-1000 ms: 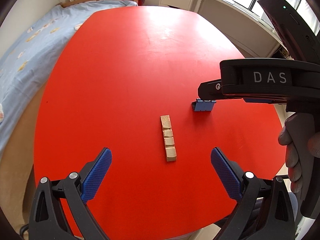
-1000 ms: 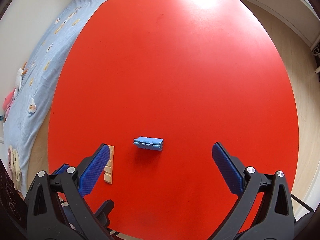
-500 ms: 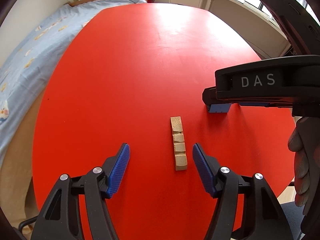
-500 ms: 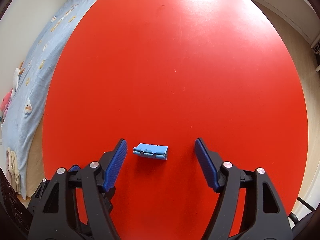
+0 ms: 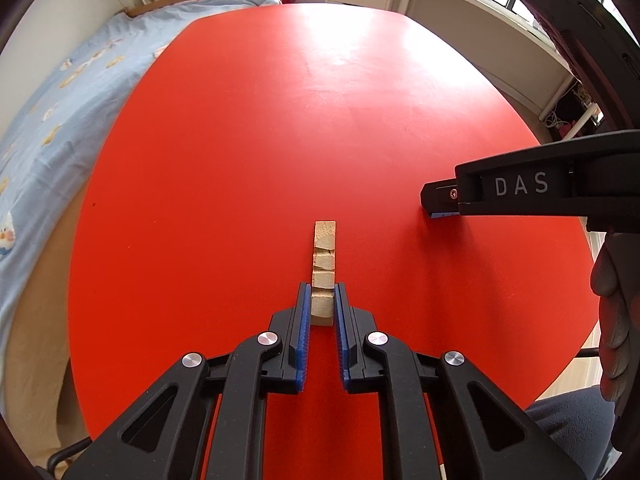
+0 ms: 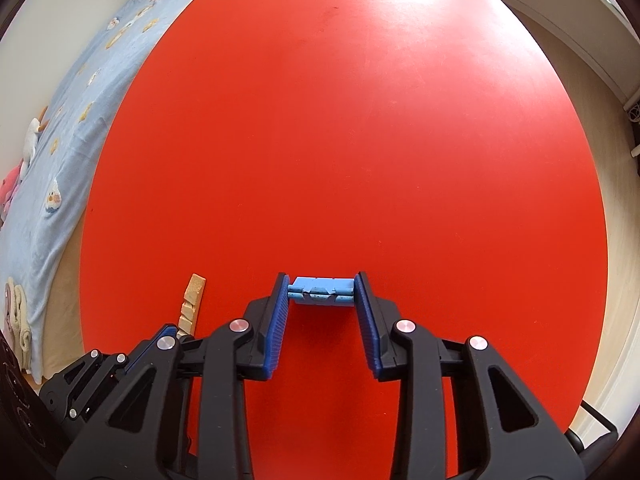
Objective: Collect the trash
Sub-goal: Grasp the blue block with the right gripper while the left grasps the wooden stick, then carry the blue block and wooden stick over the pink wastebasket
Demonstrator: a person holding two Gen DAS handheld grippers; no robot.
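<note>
left gripper (image 5: 322,300): jaws have just been closing and now pinch the near end of the tan notched strip (image 5: 324,264); the strip lies flat, running from 6 toward 12 in the left wrist view, so grabbing it across its narrow width makes sense; most of its length sticks out ahead of the pads

right gripper (image 6: 322,294): jaws have just been closing too, now pressed on both short ends of the blue piece (image 6: 321,291); it lies crosswise, so they take it end to end, which is why they stay wider than the left pair

where the trash is: both bits on the red table (image 5: 304,120), toward the near edge; in the right wrist view the strip sits at 9 o'clock of the blue piece, close but apart

room: loads of bare table out at 12, nothing to bump into; I'd guess straight up is the safe exit

edges: bed (image 5: 52,120) hugs the table's edge at 9; desk and drawers past the edge at 1 to 2; no bin in view, so can't tell where this stuff goes

risk: the strip looks cracked at its notches; my guess is it might snap or droop when lifted by one end
</note>
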